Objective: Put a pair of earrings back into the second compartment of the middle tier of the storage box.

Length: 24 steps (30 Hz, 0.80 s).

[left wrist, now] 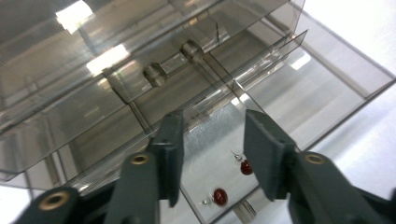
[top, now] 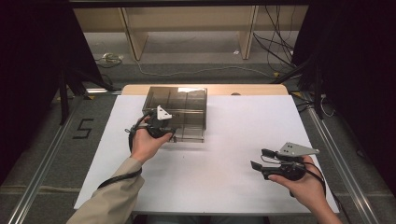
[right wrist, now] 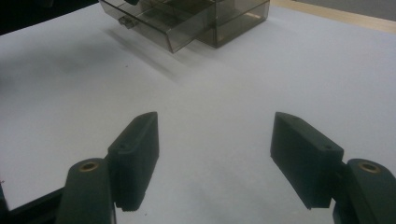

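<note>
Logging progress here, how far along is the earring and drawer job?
Done: a drawer of the clear box is pulled out, with two red earrings inside. In hand: the left hand-held gripper hovers open over them. Left: closing it. The right hand-held gripper waits open.

I see the white table (top: 224, 177); only a smoky clear drawer box (top: 180, 109) lies on it, at its far-left part.

Overhead and jaw-level views, shared drawer box (top: 180, 112)
</note>
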Motion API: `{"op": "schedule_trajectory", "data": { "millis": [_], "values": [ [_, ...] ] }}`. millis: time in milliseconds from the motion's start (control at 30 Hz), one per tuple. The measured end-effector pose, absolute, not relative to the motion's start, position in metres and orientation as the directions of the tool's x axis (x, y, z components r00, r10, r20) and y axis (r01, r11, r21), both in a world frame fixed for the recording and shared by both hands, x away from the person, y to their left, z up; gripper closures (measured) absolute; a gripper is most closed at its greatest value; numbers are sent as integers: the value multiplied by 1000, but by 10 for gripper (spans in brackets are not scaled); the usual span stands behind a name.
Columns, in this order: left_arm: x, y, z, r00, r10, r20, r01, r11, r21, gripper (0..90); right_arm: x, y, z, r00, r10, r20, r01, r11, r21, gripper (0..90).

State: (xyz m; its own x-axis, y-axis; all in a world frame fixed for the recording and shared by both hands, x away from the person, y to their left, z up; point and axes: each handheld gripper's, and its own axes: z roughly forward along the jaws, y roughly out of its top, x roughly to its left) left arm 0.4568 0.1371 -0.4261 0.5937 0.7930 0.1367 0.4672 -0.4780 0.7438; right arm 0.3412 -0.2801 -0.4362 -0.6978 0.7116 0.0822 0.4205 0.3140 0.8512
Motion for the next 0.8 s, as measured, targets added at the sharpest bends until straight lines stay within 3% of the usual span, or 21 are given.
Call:
{"op": "schedule_trajectory", "data": {
  "millis": [333, 800],
  "values": [
    [426, 153, -425, 620, 781, 75, 475, -450, 756, 401, 342, -279, -435, -694, 715, 85, 425, 311, 850, 331],
    [383, 164, -441, 657, 752, 53, 454, -451, 768, 380, 342, -278, -435, -691, 718, 85, 427, 310, 849, 331]
  ]
}}
